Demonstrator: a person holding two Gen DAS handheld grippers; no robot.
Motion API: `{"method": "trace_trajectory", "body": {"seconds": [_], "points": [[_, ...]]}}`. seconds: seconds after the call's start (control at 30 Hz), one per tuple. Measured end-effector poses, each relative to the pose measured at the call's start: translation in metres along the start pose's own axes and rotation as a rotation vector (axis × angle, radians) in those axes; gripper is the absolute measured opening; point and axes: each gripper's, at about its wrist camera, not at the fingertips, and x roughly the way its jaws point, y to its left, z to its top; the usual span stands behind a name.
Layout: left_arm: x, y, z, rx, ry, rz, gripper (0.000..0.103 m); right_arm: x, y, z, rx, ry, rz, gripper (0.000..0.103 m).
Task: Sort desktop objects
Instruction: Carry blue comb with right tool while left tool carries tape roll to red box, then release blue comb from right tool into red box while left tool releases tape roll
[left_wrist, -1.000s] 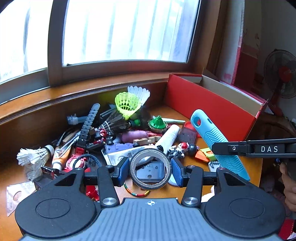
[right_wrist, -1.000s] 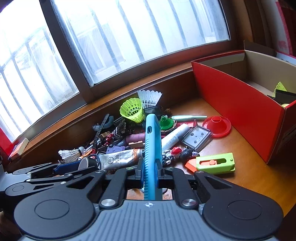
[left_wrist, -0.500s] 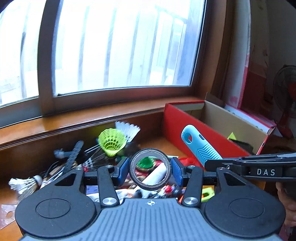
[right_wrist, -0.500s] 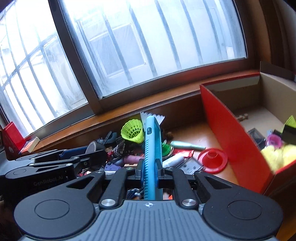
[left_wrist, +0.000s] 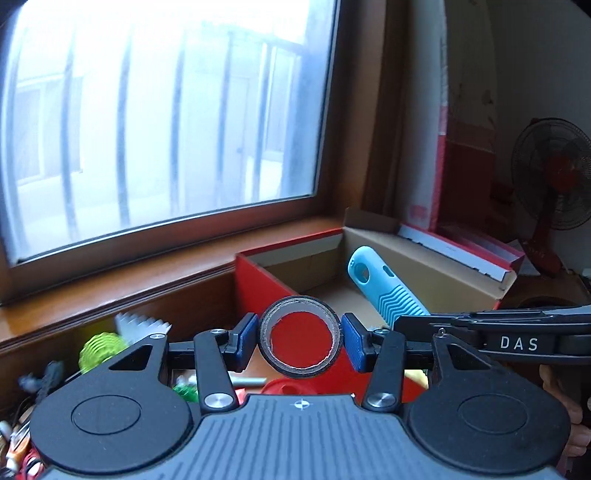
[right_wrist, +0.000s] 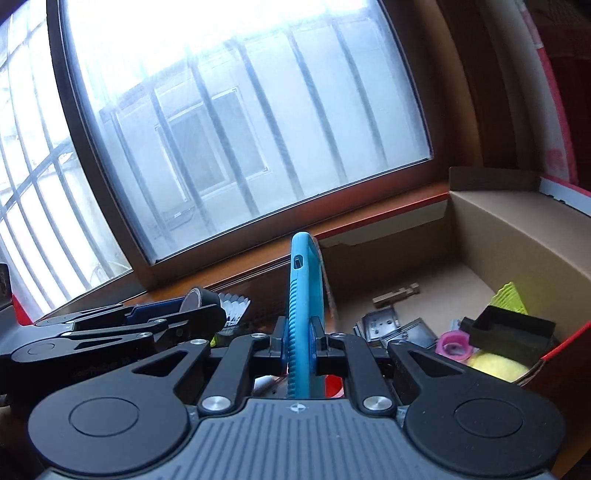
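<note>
My left gripper (left_wrist: 300, 338) is shut on a dark tape roll (left_wrist: 273, 354) and holds it in the air just before the red cardboard box (left_wrist: 255, 284). My right gripper (right_wrist: 300, 341) is shut on a light blue silicone case (right_wrist: 304, 295), held on edge over the box (right_wrist: 517, 236). The case also shows in the left wrist view (left_wrist: 384, 291), above the box's inside. The left gripper with the tape roll (right_wrist: 195, 301) shows at the left of the right wrist view.
The box holds a black tray (right_wrist: 513, 332), a pink ring (right_wrist: 452, 345), a yellow ball (right_wrist: 495, 365), grey plates (right_wrist: 391, 325) and a wooden piece (right_wrist: 395, 295). A clutter pile with a green shuttlecock (left_wrist: 101, 349) lies left of the box. A window sill (left_wrist: 110, 291) runs behind. A fan (left_wrist: 554, 177) stands far right.
Both grippers rose and moved right toward the red box, carrying the tape roll and the blue case. The clutter pile dropped low in both views.
</note>
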Motion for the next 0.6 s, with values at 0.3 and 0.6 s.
{"method": "trace_trajectory", "body": {"seconds": [0.3,0.6], "points": [[0.046,-0.043,0.023,0.043,0.019,-0.068,0.049,-0.013,-0.063,0.014,0.060,-0.047,-0.070,0.012],[0.099,-0.070,0.018,0.068,0.122,-0.083,0.050,0.006,-0.109,0.015,0.104,-0.019,-0.121,0.012]]}}
